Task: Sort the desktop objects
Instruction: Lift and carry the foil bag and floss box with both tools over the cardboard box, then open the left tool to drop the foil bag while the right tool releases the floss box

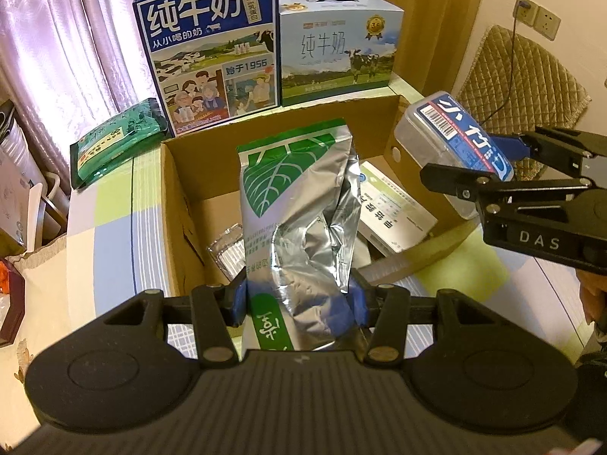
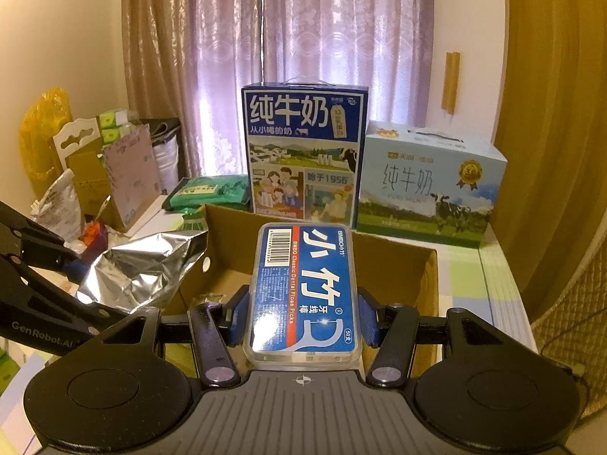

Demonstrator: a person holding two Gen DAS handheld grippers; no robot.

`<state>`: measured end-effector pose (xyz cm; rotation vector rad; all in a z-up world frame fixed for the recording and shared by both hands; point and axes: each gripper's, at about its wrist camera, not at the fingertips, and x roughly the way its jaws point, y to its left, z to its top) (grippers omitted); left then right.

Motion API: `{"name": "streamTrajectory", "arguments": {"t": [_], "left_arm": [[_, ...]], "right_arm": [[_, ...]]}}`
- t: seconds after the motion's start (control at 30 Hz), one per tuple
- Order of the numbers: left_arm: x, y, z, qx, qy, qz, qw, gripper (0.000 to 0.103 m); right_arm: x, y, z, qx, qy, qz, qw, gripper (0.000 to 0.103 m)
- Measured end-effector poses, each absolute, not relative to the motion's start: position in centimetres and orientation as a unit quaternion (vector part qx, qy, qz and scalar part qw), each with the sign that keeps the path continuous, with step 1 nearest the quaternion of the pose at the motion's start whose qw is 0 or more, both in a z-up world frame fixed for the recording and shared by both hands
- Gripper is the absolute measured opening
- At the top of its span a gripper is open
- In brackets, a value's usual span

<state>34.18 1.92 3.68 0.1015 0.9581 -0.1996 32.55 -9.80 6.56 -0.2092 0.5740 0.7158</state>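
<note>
The left claw (image 1: 297, 299) is clamped on the lower end of a crumpled silver-and-green foil pouch (image 1: 299, 204), whose long axis runs straight out from the claw over the open brown cardboard box (image 1: 182, 204) on the checked table (image 1: 114, 227). The right claw (image 2: 302, 320) grips a clear plastic case of dental floss picks with a blue label (image 2: 303, 292), also held lengthwise above the box's right side. Both items appear poised to drop in, beside a white carton (image 1: 398, 204) already inside.
</note>
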Motion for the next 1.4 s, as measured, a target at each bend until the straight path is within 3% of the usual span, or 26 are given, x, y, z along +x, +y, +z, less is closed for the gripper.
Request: {"name": "streamTrajectory", "arguments": {"t": [1.4], "left_arm": [[41.3, 4.0, 1.5, 0.016, 0.465, -0.075, 0.882, 0.046]], "right_arm": [[37.5, -6.8, 3.9, -0.096, 0.301, 0.339, 0.886, 0.053]]}}
